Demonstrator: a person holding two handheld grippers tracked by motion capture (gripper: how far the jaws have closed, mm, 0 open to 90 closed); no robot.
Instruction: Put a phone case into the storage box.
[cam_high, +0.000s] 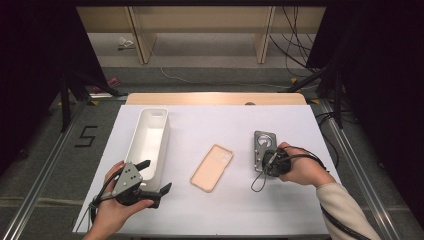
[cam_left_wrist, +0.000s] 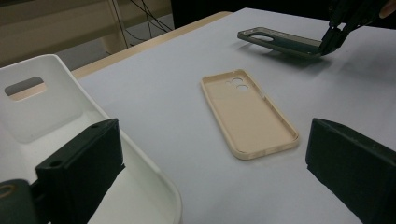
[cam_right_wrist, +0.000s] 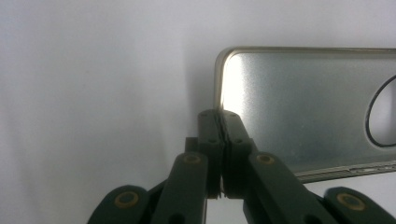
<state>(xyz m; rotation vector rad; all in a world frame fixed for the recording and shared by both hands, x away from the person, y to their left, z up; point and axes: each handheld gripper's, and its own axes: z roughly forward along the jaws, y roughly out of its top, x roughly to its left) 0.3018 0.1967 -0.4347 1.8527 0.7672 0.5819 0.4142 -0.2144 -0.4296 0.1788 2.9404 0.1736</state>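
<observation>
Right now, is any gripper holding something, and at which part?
The right gripper pinches the dark grey phone case by the edge of its near end, lifting that end. The left gripper holds nothing.

On the surface (cam_high: 210, 210) three things lie in a row. At the left stands a long open bin (cam_high: 149, 142), running from front to back. In the middle lies a phone case (cam_high: 212, 167), its open side up. At the right is a second phone case (cam_high: 263, 145), with its near end raised off the surface and pinched in the right claw (cam_high: 268, 161). The left claw (cam_high: 156, 176) is at the near end of the bin, one jaw over it and one jaw beside it.
</observation>
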